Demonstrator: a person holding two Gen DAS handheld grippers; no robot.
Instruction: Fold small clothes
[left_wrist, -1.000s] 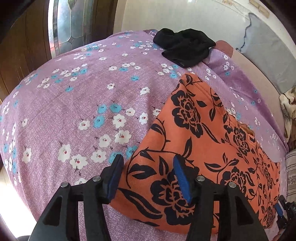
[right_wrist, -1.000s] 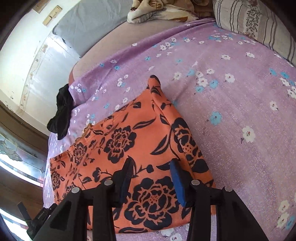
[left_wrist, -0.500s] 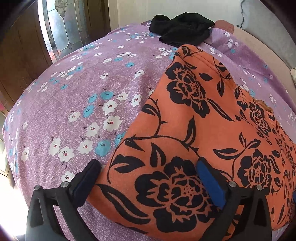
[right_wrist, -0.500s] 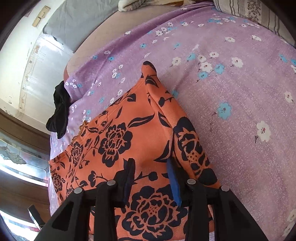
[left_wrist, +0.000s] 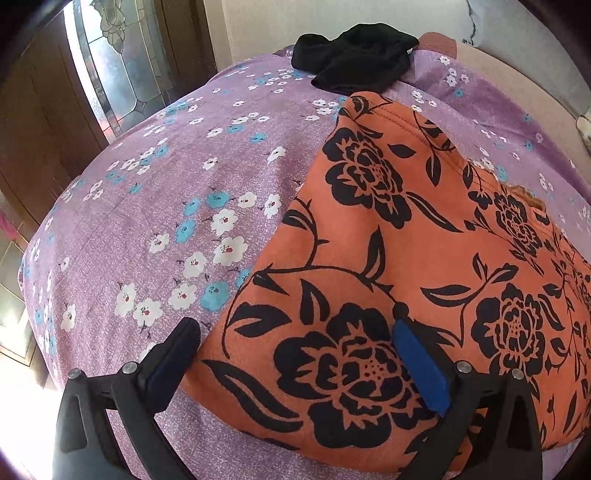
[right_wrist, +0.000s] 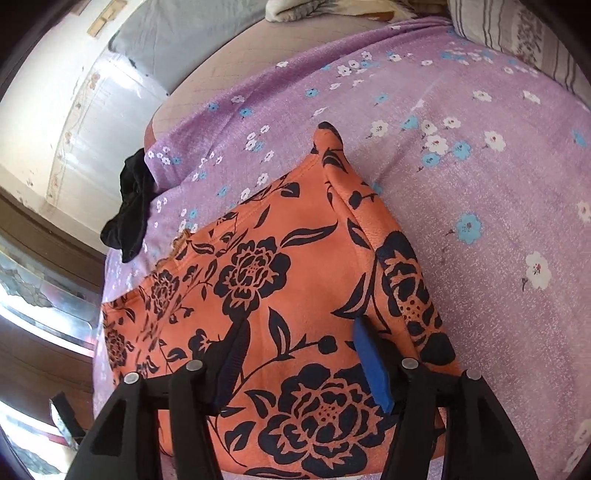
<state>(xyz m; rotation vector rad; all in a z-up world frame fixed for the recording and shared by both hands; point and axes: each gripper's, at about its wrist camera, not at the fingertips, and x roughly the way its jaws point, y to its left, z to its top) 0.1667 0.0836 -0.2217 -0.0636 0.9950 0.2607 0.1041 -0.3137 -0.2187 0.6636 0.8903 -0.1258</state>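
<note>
- Item: orange floral garment (left_wrist: 388, 266), laid flat on the purple floral bedsheet (left_wrist: 155, 206); fills the lower right of the left wrist view and the lower centre of the right wrist view.
- Long axis: runs from each claw's near edge up toward the black garment (left_wrist: 354, 55) at the upper centre of the left view.
- Left gripper (left_wrist: 299, 350): jaws spread wide, straddling the garment's near left corner; 1 finger sits on the sheet, 1 over the cloth. Nothing pinched.
- Right gripper (right_wrist: 301, 354): jaws spread, both fingers over the cloth near the right edge. Nothing pinched.
- Judgement: each claw is nearest its own corner; the fold likely carries that edge away, along the axis.
</note>
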